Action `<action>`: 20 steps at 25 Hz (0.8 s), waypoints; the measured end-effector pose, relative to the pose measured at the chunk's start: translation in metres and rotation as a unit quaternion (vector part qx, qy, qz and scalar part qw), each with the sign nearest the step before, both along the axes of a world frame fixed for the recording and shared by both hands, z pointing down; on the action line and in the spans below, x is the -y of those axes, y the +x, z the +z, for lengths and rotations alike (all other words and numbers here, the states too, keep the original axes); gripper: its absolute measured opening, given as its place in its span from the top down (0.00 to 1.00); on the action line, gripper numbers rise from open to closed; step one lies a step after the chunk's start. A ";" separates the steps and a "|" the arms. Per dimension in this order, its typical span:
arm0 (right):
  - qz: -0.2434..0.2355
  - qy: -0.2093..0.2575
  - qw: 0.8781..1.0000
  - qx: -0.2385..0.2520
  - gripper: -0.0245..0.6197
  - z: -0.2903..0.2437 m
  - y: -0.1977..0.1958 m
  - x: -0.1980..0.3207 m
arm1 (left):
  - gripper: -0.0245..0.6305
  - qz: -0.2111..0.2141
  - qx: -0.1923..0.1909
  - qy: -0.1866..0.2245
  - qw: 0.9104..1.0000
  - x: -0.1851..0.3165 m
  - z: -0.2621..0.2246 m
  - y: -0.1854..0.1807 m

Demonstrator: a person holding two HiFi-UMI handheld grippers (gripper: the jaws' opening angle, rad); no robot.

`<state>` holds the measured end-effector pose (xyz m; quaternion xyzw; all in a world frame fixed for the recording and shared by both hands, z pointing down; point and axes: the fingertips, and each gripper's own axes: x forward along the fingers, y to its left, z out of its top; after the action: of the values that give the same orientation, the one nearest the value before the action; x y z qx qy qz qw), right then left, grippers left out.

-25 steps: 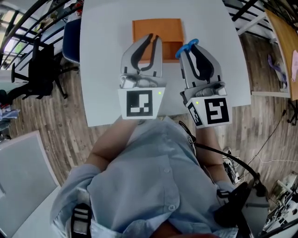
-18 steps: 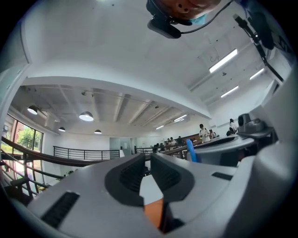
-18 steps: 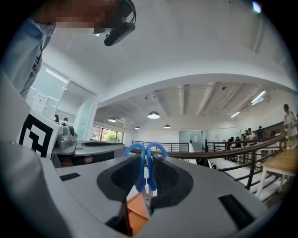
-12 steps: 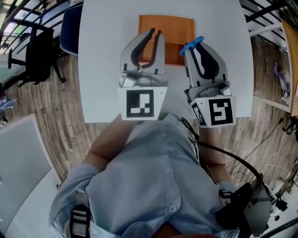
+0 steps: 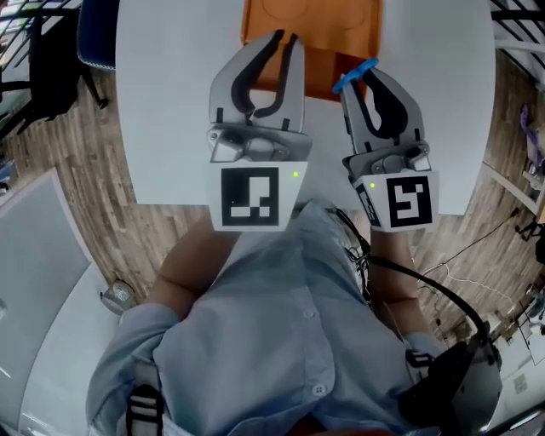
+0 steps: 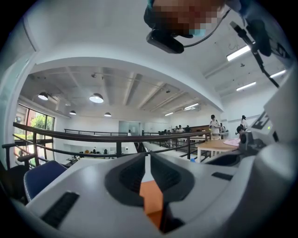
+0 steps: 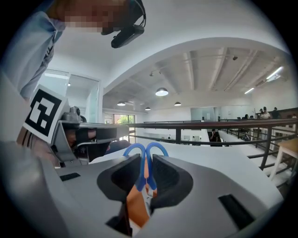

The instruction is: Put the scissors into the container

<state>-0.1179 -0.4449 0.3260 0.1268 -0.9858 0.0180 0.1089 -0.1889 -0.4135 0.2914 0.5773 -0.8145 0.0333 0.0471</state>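
An orange container (image 5: 311,21) stands on the white table (image 5: 170,102) at the far middle. My right gripper (image 5: 362,81) is shut on the scissors (image 5: 356,75), whose blue handle loops stick out past the fingertips over the container's near right edge. In the right gripper view the blue scissors (image 7: 135,148) stand upright between the jaws of the right gripper (image 7: 146,155), with the orange container (image 7: 135,204) below. My left gripper (image 5: 285,38) hovers over the container's near left part, shut with nothing in it. Through the thin slit of the left gripper (image 6: 148,155) the orange container (image 6: 151,200) shows.
A blue chair (image 5: 94,34) stands at the table's far left corner, with a black office chair (image 5: 43,60) beyond it. Wooden floor lies on both sides. The table's near edge is close under my wrists. A black cable (image 5: 426,281) hangs at my right side.
Both grippers have moved forward and now overlap the orange container's near edge. The scissors stay clamped in the right gripper. The left gripper stays shut.
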 end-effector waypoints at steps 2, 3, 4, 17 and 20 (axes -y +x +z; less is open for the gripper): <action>-0.012 -0.009 1.000 -0.021 0.83 0.023 -0.007 -0.002 | 0.90 -0.006 -0.012 -0.012 1.000 0.002 0.015 -0.009; -0.017 -0.014 0.999 -0.029 0.83 0.033 -0.007 -0.001 | 0.90 -0.010 -0.016 -0.018 1.000 0.003 0.022 -0.011; -0.022 -0.017 0.999 -0.036 0.83 0.042 -0.007 -0.001 | 0.90 -0.013 -0.020 -0.022 0.999 0.004 0.028 -0.013; -0.075 -0.033 0.995 -0.061 0.83 0.085 -0.007 -0.001 | 0.90 -0.046 -0.047 -0.050 0.997 0.011 0.078 -0.014; -0.095 -0.028 0.992 -0.076 0.83 0.093 -0.024 -0.011 | 0.90 -0.055 -0.053 -0.056 0.996 0.003 0.087 -0.028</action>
<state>-0.1423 -0.4343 0.4187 0.0308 -0.9814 0.0252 0.1878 -0.2167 -0.4169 0.3782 0.5295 -0.8380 0.0453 0.1241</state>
